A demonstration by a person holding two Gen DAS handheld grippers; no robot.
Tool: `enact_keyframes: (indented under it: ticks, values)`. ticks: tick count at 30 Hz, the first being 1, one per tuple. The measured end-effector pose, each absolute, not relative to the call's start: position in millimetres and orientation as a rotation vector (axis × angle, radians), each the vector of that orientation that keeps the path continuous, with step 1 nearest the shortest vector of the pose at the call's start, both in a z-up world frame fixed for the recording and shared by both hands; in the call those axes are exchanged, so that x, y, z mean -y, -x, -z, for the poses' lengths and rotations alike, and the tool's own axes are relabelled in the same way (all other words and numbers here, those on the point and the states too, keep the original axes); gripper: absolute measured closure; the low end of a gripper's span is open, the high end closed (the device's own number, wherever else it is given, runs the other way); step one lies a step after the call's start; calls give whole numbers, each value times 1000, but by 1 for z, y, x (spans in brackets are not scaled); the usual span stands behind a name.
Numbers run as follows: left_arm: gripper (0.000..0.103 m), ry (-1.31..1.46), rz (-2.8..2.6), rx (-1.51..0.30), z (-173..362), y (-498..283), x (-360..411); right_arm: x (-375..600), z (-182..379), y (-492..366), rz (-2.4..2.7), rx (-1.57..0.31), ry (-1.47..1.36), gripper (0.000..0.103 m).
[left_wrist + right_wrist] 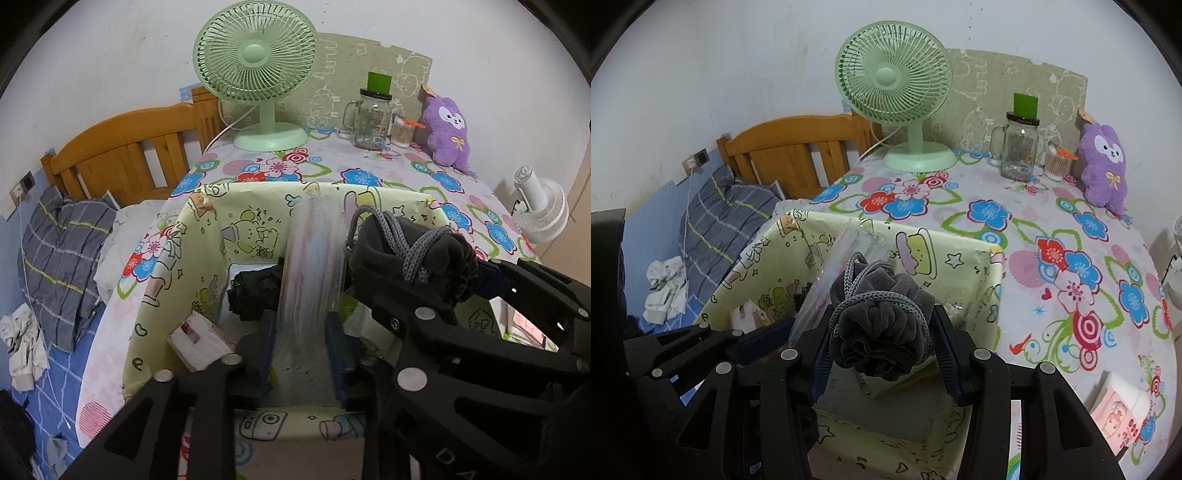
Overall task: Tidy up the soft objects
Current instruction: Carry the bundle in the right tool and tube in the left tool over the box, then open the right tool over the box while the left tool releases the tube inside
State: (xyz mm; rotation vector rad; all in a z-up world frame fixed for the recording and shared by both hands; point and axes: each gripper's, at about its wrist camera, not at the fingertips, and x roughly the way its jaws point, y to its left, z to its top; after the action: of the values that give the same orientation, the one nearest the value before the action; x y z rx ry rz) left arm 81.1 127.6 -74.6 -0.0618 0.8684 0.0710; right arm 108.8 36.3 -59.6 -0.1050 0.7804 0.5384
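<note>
Right wrist: right hand-held gripper [886,354] angled down, clamping grey pouch [882,328].

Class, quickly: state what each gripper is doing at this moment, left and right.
Left gripper: open, a blurred clear plastic packet between its fingers, apparently released.
Right gripper: closed on a grey drawstring pouch over the box.

A dark grey drawstring pouch [882,328], bunched and wrapped in its grey cord, sits at lower centre over the pale yellow cartoon-print box [960,254]. A clear plastic packet [310,266], motion-blurred and perhaps pink-striped, stands upright inside the box.
</note>
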Motion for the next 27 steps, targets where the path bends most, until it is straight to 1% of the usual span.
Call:
enact_keyframes:
  ticks: [3, 4, 5, 6, 9, 11, 13, 15, 17, 19, 21, 23, 27]
  values:
    - [57, 64, -67, -870, 74, -82, -129, -38, 60, -109, -544, -784, 103, 50]
    - [44, 64, -71, -870, 74, -82, -129, -38, 60, -111, -547, -785, 101, 50]
    - [39, 64, -66, -866, 74, -82, -129, -39, 60, -111, -548, -787, 102, 50]
    - [37, 65, -57, -866, 74, -82, -129, -40, 60, -112, -549, -787, 104, 50]
    - [29, 66, -26, -874, 74, -83, -127, -40, 61, -114, -541, -793, 115, 49]
    - [22, 68, -10, -882, 74, -84, -125, -40, 62, -116, -531, -798, 121, 45]
    - [18, 70, -5, -883, 74, -85, -124, -39, 62, -117, -521, -802, 122, 39]
    - [16, 73, -13, -878, 72, -85, -124, -38, 61, -117, -526, -798, 118, 37]
    - [5, 61, -68, -857, 69, -83, -124, -37, 58, -116, -525, -792, 127, 29]
    - [3, 74, -69, -837, 67, -81, -126, -34, 55, -114, -523, -775, 128, 23]
    - [2, 90, -67, -835, 65, -80, -127, -31, 50, -112, -523, -754, 124, 19]
    - [0, 99, -75, -830, 62, -79, -126, -29, 47, -110, -516, -743, 121, 18]
    - [0, 86, -87, -846, 58, -78, -120, -23, 41, -108, -504, -735, 110, 17]
